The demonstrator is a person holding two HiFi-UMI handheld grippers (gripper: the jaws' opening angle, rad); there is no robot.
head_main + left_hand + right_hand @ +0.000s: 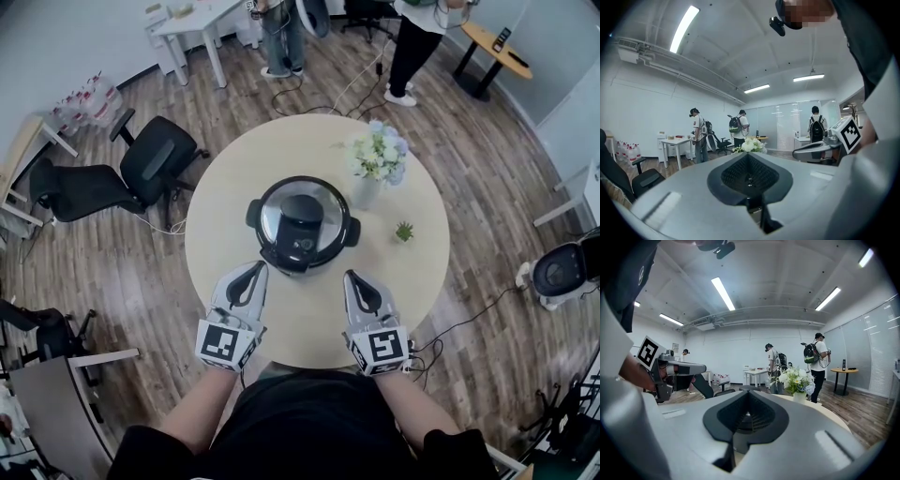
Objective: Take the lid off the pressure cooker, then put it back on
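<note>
Right at the middle of the round beige desk (234,178) sat the black-bodied round pressure cooker (302,247), and its shiny steel lid (324,201) with the black centre handle was on, seated flat on top of the pot. Just short of the pressure cooker, on the person's side of it and a touch to the left, hovered the grey left claw (256,271), jaws pressed together with nothing between them, tip close to the pot's front edge but not touching. Matching it on the near right of the pressure cooker was the grey right claw (350,276), jaws likewise together and empty, also close and apart from the pot. Both aimed toward the pressure cooker, one on either side of its front panel. Beyond the pressure cooker and to its right stood a white vase of pale flowers (378,159), and directly right of the pot, a small green potted plant (404,231). Off to the far left of the pressure cooker, down on the wooden floor, was a black office chair (159,155). Well beyond the pot, people (412,47) stood at the back of the room.
</note>
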